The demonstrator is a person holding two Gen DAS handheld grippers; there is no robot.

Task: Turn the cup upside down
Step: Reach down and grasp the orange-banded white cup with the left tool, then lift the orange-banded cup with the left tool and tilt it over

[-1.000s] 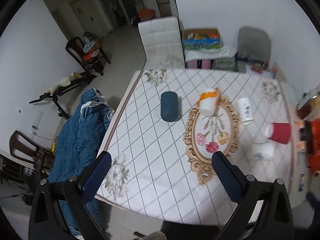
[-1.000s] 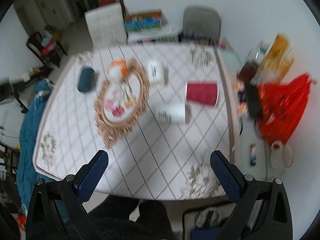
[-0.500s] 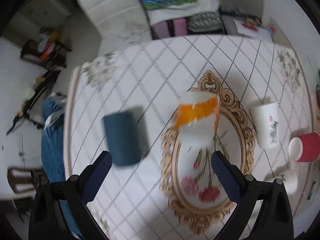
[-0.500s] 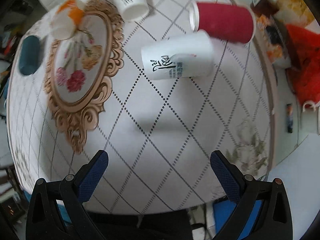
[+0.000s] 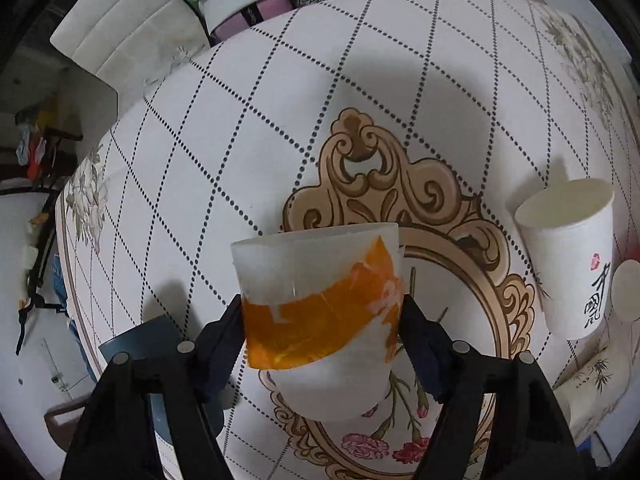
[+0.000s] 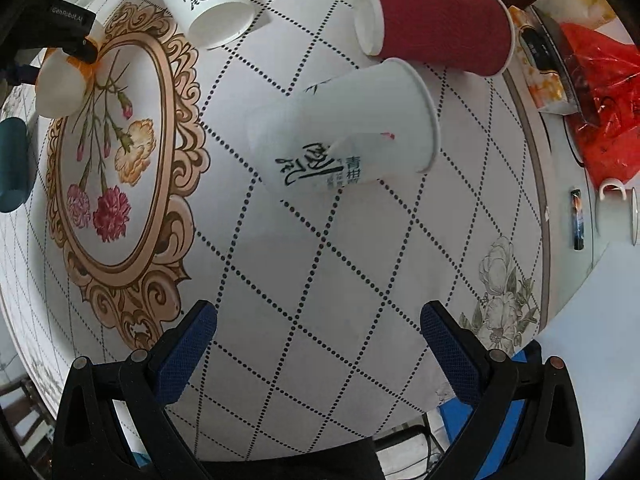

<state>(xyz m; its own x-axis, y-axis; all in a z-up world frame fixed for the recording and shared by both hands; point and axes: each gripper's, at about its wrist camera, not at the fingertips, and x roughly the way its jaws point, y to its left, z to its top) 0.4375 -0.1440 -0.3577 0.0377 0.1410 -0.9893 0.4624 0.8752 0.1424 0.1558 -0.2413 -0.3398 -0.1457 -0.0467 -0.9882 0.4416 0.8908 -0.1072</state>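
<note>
An orange-and-white cup [image 5: 320, 312] lies on its side on the ornate oval print of the tablecloth [image 5: 280, 100]. My left gripper [image 5: 322, 332] has its two fingers pressed against the cup's sides. The cup also shows in the right wrist view [image 6: 60, 88] with the left gripper on it. My right gripper [image 6: 316, 340] is open and empty above the cloth, just short of a white paper cup with black writing [image 6: 344, 148] that lies on its side.
A red ribbed cup [image 6: 436, 28] lies on its side behind the white one. Another white printed cup [image 6: 204, 4] lies at the back, also in the left wrist view [image 5: 568, 264]. A dark teal cup [image 6: 12, 164] lies at the left. Red bag [image 6: 600, 92] and clutter sit beyond the right edge.
Both grippers have dropped toward the table. My left gripper has closed in on the orange-and-white cup. My right gripper has come nearer the white printed cup.
</note>
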